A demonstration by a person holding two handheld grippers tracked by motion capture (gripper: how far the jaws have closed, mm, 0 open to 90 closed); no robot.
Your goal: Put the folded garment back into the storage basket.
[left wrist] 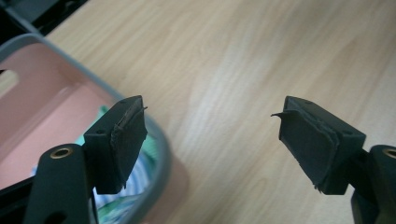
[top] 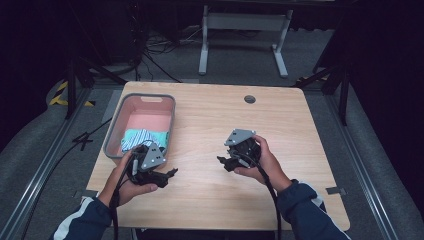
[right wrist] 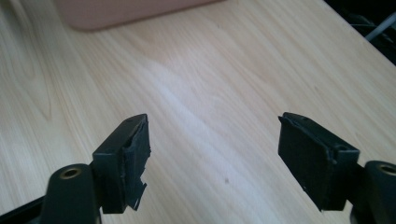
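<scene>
The left hand-held gripper (top: 172,172) hovers low over the wooden counter (top: 210,120), its jaws spread wide with nothing between them. In the left gripper view the same hand-held gripper (left wrist: 212,135) looks down at bare wood between its pads, and the grey rim of the basket (left wrist: 161,154) passes just under and behind its left jaw. The basket (top: 115,131) is grey outside and pink inside, and it sits on the counter just beyond and to the left of this hand-held gripper. A striped cloth (top: 142,138) in green, white and blue lies in the near end of the basket, close to the left hand-held gripper but not touched by it; a bit of the cloth (left wrist: 140,165) shows beside the left jaw.

The right hand-held gripper (top: 224,162) is held above the middle of the counter, well to the right of the basket, and points toward the left one. Its jaws are also spread apart and hold nothing. In the right gripper view this hand-held gripper (right wrist: 212,140) faces bare wood, with the basket's pink wall (right wrist: 130,11) farther ahead, well apart from its jaws.
</scene>
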